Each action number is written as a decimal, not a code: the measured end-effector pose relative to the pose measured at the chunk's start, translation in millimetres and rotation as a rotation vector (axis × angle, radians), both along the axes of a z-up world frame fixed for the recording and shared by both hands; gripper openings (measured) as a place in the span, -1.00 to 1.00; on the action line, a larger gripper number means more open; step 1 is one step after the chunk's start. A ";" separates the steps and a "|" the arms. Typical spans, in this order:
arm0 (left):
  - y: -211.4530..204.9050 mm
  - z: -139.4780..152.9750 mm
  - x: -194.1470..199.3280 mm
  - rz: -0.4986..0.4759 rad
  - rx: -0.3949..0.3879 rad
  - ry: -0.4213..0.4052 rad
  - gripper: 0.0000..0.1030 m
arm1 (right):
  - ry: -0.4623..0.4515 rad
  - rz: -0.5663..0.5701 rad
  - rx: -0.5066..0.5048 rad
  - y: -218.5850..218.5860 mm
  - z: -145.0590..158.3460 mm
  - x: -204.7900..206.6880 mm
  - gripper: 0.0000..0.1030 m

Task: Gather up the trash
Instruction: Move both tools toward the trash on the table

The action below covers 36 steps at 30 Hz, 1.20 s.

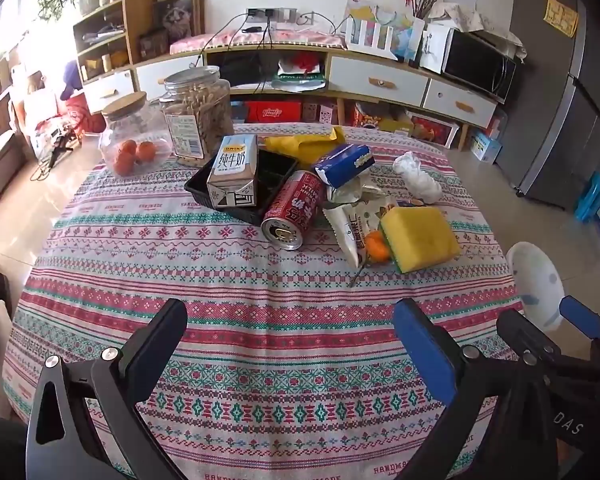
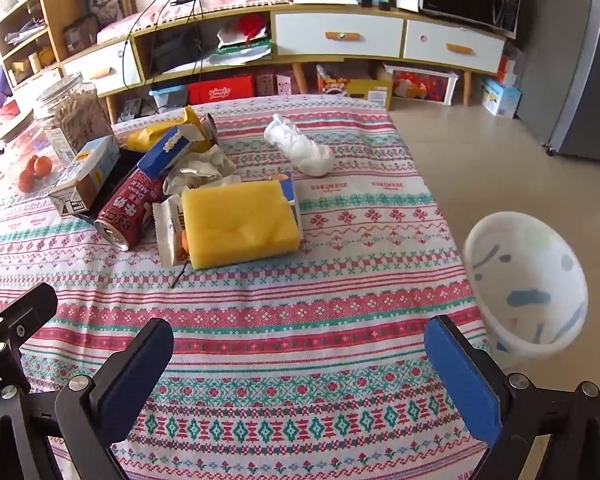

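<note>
A heap of trash lies mid-table: a red drink can (image 1: 293,210) (image 2: 128,213) on its side, a milk carton (image 1: 234,172) (image 2: 87,174) in a black tray (image 1: 247,184), a blue box (image 1: 342,163) (image 2: 168,151), a white snack wrapper (image 1: 350,226) (image 2: 171,227), a yellow bag (image 1: 304,144) and a crumpled white tissue (image 1: 417,178) (image 2: 300,148). A yellow sponge (image 1: 420,236) (image 2: 240,222) lies beside the wrapper. My left gripper (image 1: 292,334) and right gripper (image 2: 300,354) both hover open over bare cloth near the front edge, holding nothing.
A white patterned waste bin (image 2: 528,284) (image 1: 534,284) stands on the floor off the table's right edge. Two glass jars (image 1: 198,114) (image 1: 134,136) stand at the table's far left. A small orange (image 1: 378,248) lies by the sponge. A low cabinet (image 2: 340,32) lines the far wall.
</note>
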<state>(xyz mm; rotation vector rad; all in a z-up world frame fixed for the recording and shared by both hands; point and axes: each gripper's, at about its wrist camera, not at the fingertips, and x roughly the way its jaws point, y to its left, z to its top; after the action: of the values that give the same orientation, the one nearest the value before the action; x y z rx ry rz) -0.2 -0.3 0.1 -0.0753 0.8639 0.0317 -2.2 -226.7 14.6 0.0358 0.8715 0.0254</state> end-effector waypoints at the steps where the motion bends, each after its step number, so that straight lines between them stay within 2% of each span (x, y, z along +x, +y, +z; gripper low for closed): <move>1: 0.0 -0.1 -0.1 -0.001 -0.002 0.001 1.00 | 0.000 0.001 0.000 0.1 0.1 0.1 1.00; 9: -1.5 2.2 -1.8 0.002 -0.001 -0.012 1.00 | 0.001 0.002 -0.002 -1.2 2.2 -1.6 1.00; 20: -0.1 -3.5 2.4 0.002 0.004 0.020 1.00 | 0.003 0.005 0.001 -1.1 -0.8 -2.9 1.00; 23: 2.0 -6.5 3.9 0.001 -0.014 0.037 1.00 | 0.008 0.006 -0.004 -0.3 -1.1 -1.7 1.00; 33: 0.2 -3.3 3.3 -0.004 0.006 0.071 1.00 | 0.007 0.004 0.006 -0.7 -1.6 -1.4 1.00; 36: 0.3 -3.4 3.6 -0.002 0.002 0.059 1.00 | 0.002 0.003 0.002 0.1 -2.1 -1.8 1.00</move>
<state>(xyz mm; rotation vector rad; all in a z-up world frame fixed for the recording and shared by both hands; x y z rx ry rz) 3.4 0.0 -3.3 -0.0720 0.9227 0.0329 -4.0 -226.6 12.5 0.0363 0.8735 0.0292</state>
